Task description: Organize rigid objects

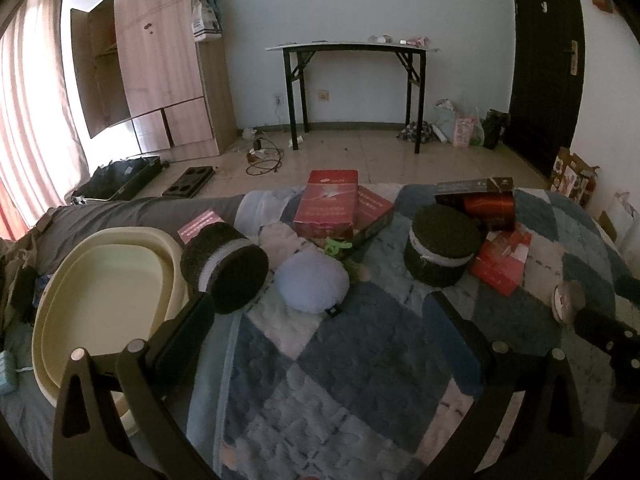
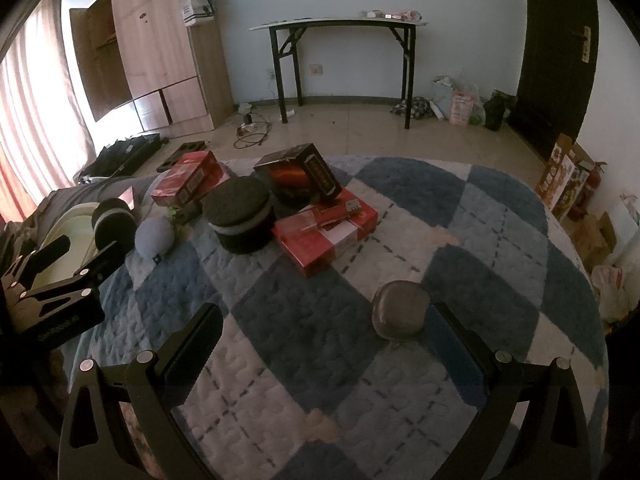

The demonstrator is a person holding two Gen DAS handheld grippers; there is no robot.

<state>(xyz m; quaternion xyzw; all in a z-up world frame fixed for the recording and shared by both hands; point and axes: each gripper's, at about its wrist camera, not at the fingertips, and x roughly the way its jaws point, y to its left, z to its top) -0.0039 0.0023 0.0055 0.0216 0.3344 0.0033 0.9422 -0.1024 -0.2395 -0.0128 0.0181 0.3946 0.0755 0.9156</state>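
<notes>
At the bottom of the left wrist view the left gripper [image 1: 324, 312] has its fingers spread wide, grasping nothing, above a blue-and-white checked quilt [image 1: 360, 360] on a bed. At lower left sits a cream oval basin [image 1: 104, 292]; a dark round box with a white band [image 1: 224, 270] lies on its side against the basin's rim, just beyond the left finger. Beside it, centre frame, rests a pale blue round cushion [image 1: 313, 280].

In the right wrist view the right gripper [image 2: 324, 320] is likewise released — a small grey round tin [image 2: 400, 311] sits on the quilt just inside its right finger, whether touching I cannot tell. Farther up stand a second dark round box [image 2: 239, 218], a flat red box [image 2: 326, 232] and a dark printed box [image 2: 304, 178]. Beyond the bed — a black-legged tabletop [image 2: 340, 22] against the wall.
</notes>
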